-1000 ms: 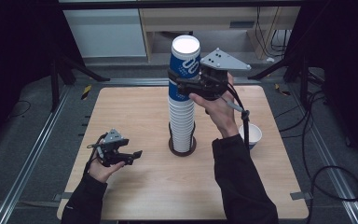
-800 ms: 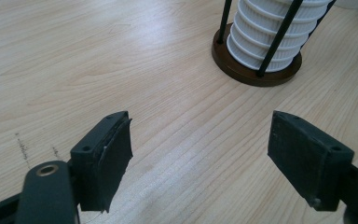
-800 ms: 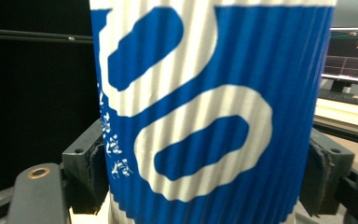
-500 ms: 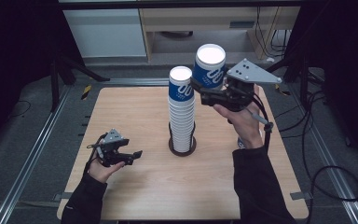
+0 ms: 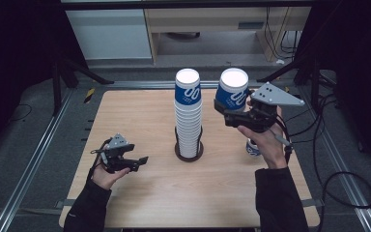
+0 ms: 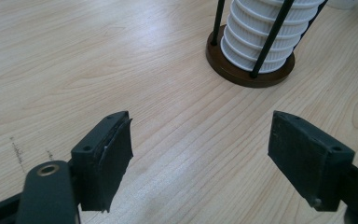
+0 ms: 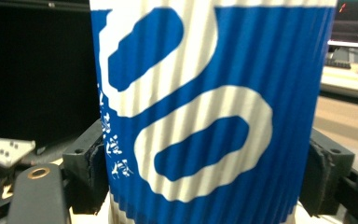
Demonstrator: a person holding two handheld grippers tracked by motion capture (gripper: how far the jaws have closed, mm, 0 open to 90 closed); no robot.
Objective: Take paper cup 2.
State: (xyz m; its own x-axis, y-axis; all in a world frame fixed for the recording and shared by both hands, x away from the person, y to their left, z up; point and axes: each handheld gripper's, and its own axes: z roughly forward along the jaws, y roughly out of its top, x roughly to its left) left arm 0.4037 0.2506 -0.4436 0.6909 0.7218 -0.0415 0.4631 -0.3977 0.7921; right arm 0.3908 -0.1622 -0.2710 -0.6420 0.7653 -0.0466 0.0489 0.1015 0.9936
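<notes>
A tall stack of blue-and-white paper cups (image 5: 188, 116) stands in a dark round holder (image 5: 189, 151) at the table's middle; its lower part shows in the left gripper view as the cup stack (image 6: 270, 32). My right gripper (image 5: 232, 112) is shut on a single blue-and-white cup (image 5: 233, 94), held upside down in the air to the right of the stack. The right gripper view has that cup (image 7: 209, 112) close up between both jaws. My left gripper (image 5: 137, 162) rests low over the table's left side, open and holding nothing (image 6: 200, 154).
Another cup (image 5: 252, 148) stands on the table below my right hand, partly hidden by it. The wooden table (image 5: 140, 116) has bare surface at left and front. Dark frame rails and cables surround the table.
My right gripper lifted the top cup off the stack, carried it right and has lowered it a little. The left gripper stayed put.
</notes>
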